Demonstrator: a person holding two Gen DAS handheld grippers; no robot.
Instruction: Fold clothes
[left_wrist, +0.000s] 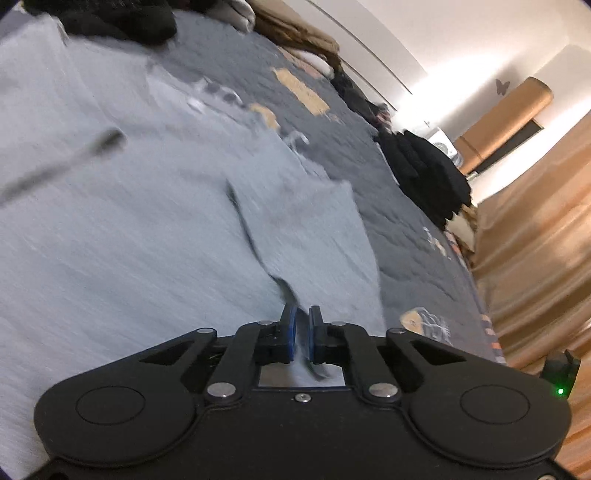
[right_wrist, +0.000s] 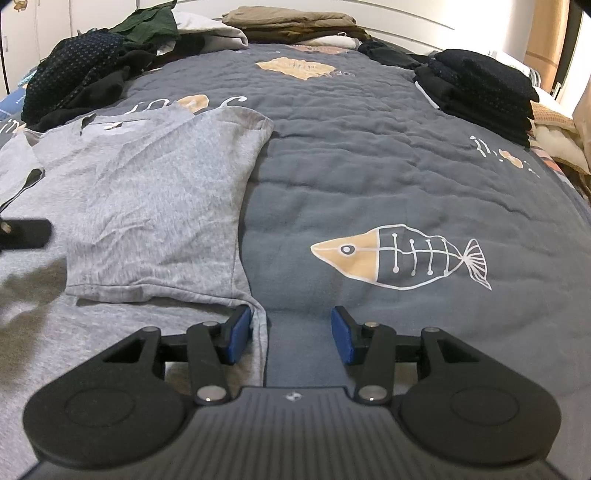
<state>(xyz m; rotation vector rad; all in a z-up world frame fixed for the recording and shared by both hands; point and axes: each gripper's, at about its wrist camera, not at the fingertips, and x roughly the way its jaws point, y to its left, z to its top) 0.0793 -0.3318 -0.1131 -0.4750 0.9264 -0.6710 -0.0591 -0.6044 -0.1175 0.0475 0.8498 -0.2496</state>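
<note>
Garment: we see a light grey knit T-shirt lying flat on a dark grey quilted bedspread printed with fish skeletons, one side already folded in over the body; it covers the bedspread's left half.
Left gripper: our left gripper has its blue pads nearly together, clenched on a fold of the grey T-shirt, which rises into the jaws from the cloth ahead. This view is blurred.
Right gripper: our right gripper is released, jaws wide apart, low over the T-shirt's near right edge; the left blue pad sits on the fabric, the right one is over bare bedspread.
Folded stack: a pile of folded black garments rests at the bedspread's far right edge, well apart from the T-shirt.
Loose heap: a jumble of dark and green unfolded clothes lies at the bedspread's far left corner, just beyond the T-shirt.
Far edge: folded tan cloth lies along the bedspread's far end.
Print: a white-outlined fish with a tan head shows on the bedspread just ahead of the right gripper.
</note>
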